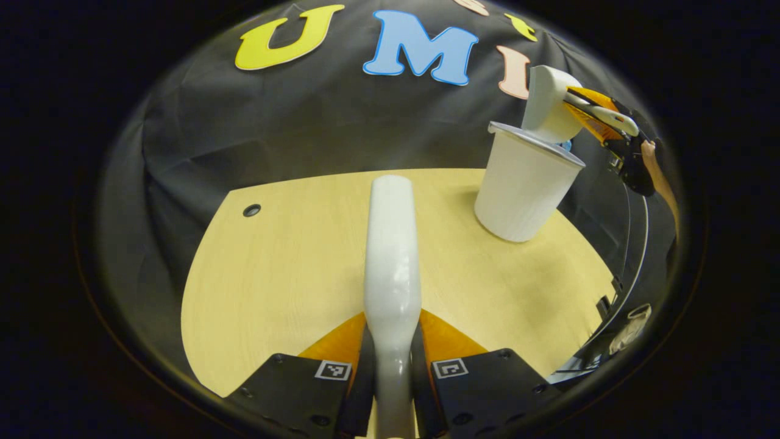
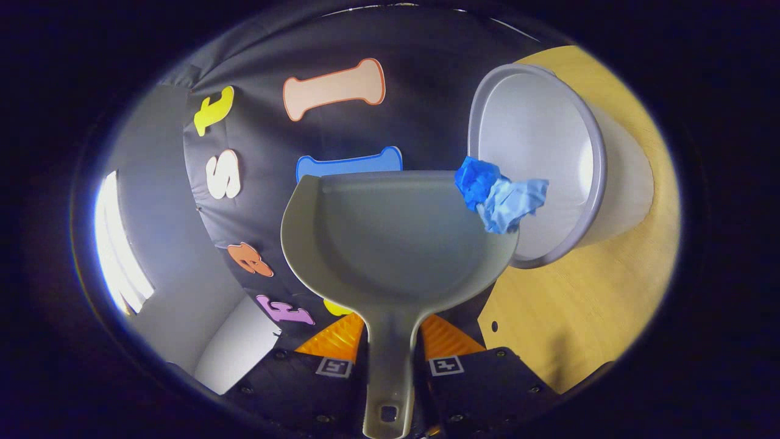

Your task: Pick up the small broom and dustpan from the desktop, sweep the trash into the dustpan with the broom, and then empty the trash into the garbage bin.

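My left gripper (image 1: 392, 361) is shut on the white broom (image 1: 392, 262), which points forward above the wooden table (image 1: 280, 274); its bristles are hidden. At the far right stands the white garbage bin (image 1: 521, 189), with the dustpan (image 1: 548, 103) tipped over its mouth by my right gripper (image 1: 609, 119). In the right gripper view, my right gripper (image 2: 390, 360) is shut on the handle of the grey dustpan (image 2: 396, 244). Crumpled blue trash (image 2: 496, 192) sits at the pan's front right corner, right over the bin's open mouth (image 2: 536, 128).
The black cloth wall runs close behind the table and the bin. A small round hole (image 1: 251, 210) marks the table's far left part. A hand (image 1: 658, 161) holds the right gripper near the table's right edge. Bare tabletop (image 2: 579, 305) lies beside the bin.
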